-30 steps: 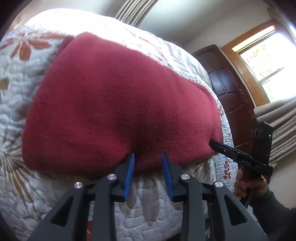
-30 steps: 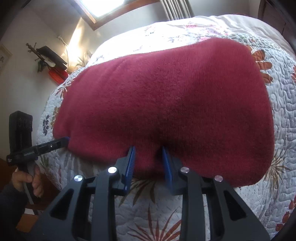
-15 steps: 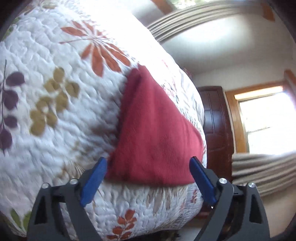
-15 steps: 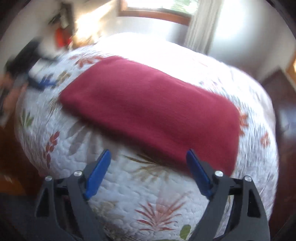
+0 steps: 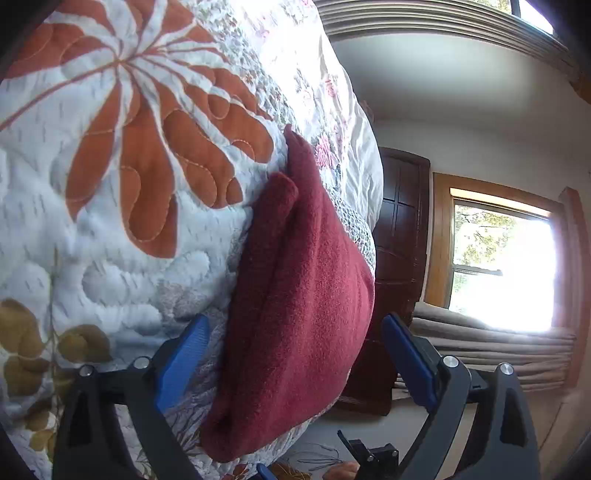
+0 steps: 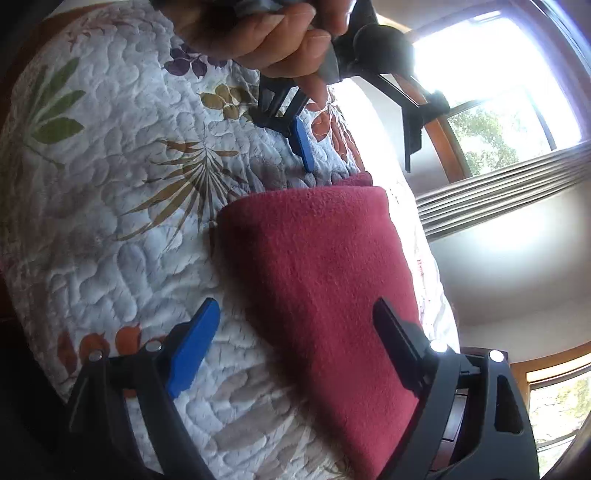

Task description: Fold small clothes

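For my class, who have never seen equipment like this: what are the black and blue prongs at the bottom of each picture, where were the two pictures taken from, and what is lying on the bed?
There is no robot. A person holds one hand-held gripper in each hand, each with a camera looking along its two blue-padded fingers. The left view shows the left hand-held gripper; the right view shows the right hand-held gripper. Both stand open and hold nothing. Between their fingers lies a folded dark red cloth on a white floral quilt. At the top of the right view, the person's hand grips the left tool.
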The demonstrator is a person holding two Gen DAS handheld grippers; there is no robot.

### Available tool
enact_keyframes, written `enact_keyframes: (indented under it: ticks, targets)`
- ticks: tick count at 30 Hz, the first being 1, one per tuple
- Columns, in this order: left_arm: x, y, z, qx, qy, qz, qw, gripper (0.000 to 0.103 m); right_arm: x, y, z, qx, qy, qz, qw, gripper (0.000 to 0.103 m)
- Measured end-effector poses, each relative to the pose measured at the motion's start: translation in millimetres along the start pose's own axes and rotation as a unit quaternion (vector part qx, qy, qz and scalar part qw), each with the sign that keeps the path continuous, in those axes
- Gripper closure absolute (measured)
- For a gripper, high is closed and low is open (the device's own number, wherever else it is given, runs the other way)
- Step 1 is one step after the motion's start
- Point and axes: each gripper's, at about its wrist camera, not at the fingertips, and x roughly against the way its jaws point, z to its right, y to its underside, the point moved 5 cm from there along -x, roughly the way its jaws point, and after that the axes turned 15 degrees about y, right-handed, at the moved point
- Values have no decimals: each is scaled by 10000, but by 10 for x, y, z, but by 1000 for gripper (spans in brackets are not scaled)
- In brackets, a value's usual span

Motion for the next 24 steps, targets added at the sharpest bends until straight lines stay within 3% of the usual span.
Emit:
enact_keyframes:
  ticks: [5, 10, 12, 14, 24]
  targets:
    - [-71, -77, 19, -2, 196, -147, 9997, 9, -266, -118, -236, 537, 172, -109, 9983, 21]
    - [87, -133, -55, 126, 470, -124, 9987, 9, -433, -302, -270, 574, 325, 21, 9978, 22]
    - [125, -168, -59, 189, 572, -82, 9982, 9, -546, -332, -159, 229, 38, -272, 9994, 66]
    - [152, -191, -62, 253, 655, -32, 9975, 9, -558, -354, 18, -179, -216, -422, 9987, 83]
    - [-153, -190, 42, 439, 673, -416, 9959, 4, -303, -435, 719, -1216, -311, -312, 9916, 86]
